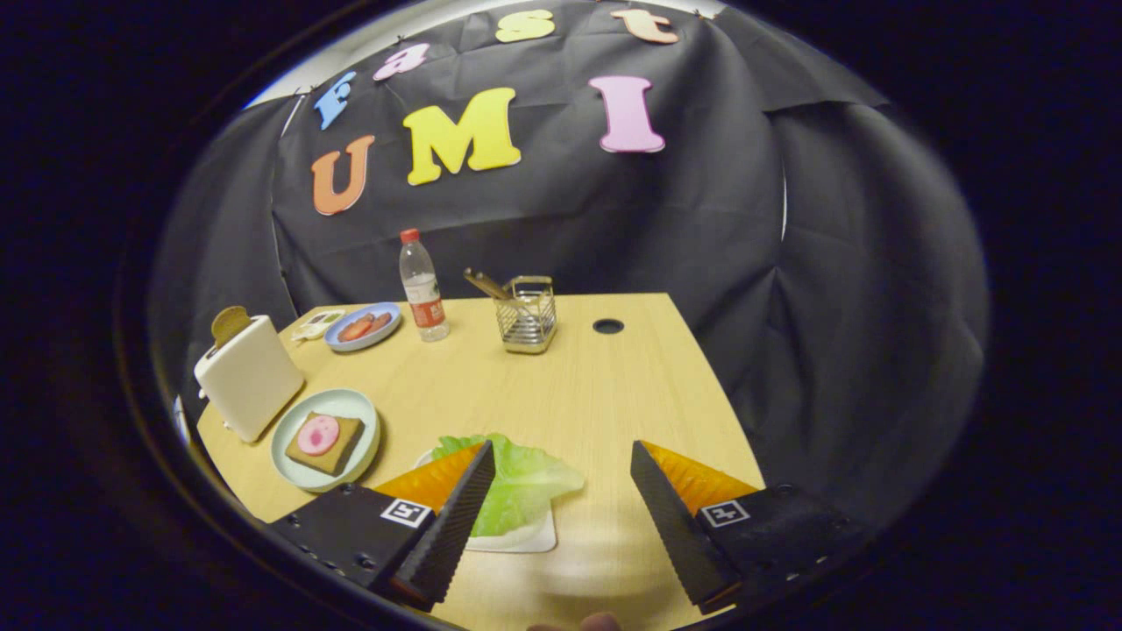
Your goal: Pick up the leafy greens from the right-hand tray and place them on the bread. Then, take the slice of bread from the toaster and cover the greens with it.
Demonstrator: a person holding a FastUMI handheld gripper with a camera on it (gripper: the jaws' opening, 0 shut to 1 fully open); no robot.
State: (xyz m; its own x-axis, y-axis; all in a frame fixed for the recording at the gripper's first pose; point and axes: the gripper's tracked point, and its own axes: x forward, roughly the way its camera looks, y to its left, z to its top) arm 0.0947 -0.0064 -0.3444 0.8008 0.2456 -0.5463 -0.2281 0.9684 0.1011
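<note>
A green lettuce leaf [521, 482] lies on a small white tray [526, 536] on the wooden table, partly behind my left finger [451, 517]. My gripper [561, 460] is open, held above the table with nothing between its fingers; the leaf sits at the left finger's tip. To the left, a pale green plate [355, 412] carries a slice of bread [326, 444] with a pink round slice on it. Beside the plate stands a cream toaster [250, 377] with a slice of bread [230, 324] sticking out of its top.
At the back of the table are a blue plate [364, 326] with red pieces, a water bottle [423, 287] with a red cap, and a wire holder [527, 315] with a utensil. A round cable hole [607, 326] sits near the back edge.
</note>
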